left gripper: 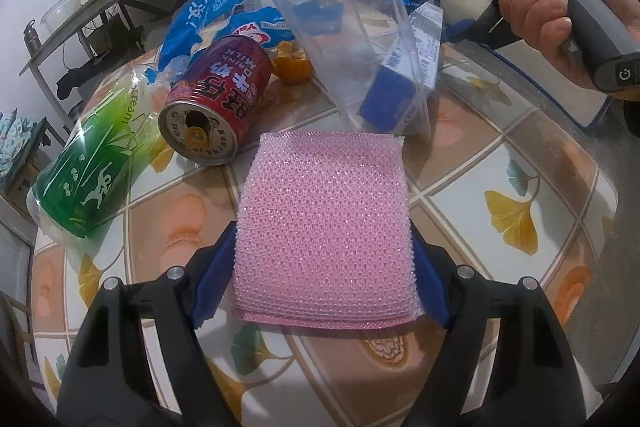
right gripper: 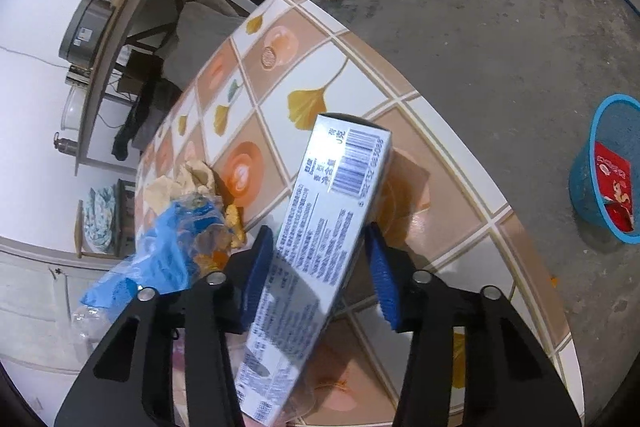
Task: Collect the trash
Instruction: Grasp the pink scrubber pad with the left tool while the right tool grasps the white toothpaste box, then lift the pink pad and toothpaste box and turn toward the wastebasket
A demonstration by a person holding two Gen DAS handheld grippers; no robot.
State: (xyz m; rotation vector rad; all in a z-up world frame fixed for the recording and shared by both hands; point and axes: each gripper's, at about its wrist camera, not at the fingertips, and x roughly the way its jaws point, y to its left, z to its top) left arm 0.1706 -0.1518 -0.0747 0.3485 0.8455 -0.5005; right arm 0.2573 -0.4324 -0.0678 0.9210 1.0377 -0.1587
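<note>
Pink mesh scouring pad point(left gripper: 326, 231) sits right under my left lens, pinched flat between the blue pads of my left gripper point(left gripper: 320, 279), both sides pressed against its edges, and it hangs just over the tiled tablecloth point(left gripper: 516, 163) with the ginkgo leaves. Ahead of the pad, a red drink can point(left gripper: 218, 99) lies on its side with its open top facing me, and just left of it a green plastic wrapper point(left gripper: 94, 163) lies on the cloth. Behind the can there's crumpled blue packaging point(left gripper: 218, 9) and an orange peel point(left gripper: 292, 63). Up top, a clear plastic box point(left gripper: 340, 15) tilts steeply, with a white-and-blue carton point(left gripper: 404, 79) seen through it. My right hand point(left gripper: 560, 23) wraps the grey handle over on the right. Switching to the right wrist view: my right gripper point(right gripper: 316, 267) has that same long printed carton point(right gripper: 320, 227) standing tilted between its blue pads; the left pad touches it, but whether the right pad is in contact I cannot tell, so I won't call the grip. Blue wrapper scraps point(right gripper: 164, 259) and a crumpled beige paper point(right gripper: 188, 179) sit to the left on the table. Down on the concrete floor, well off to the right, stands a blue basket point(right gripper: 588, 187) with a red packet point(right gripper: 612, 179) inside.
</note>
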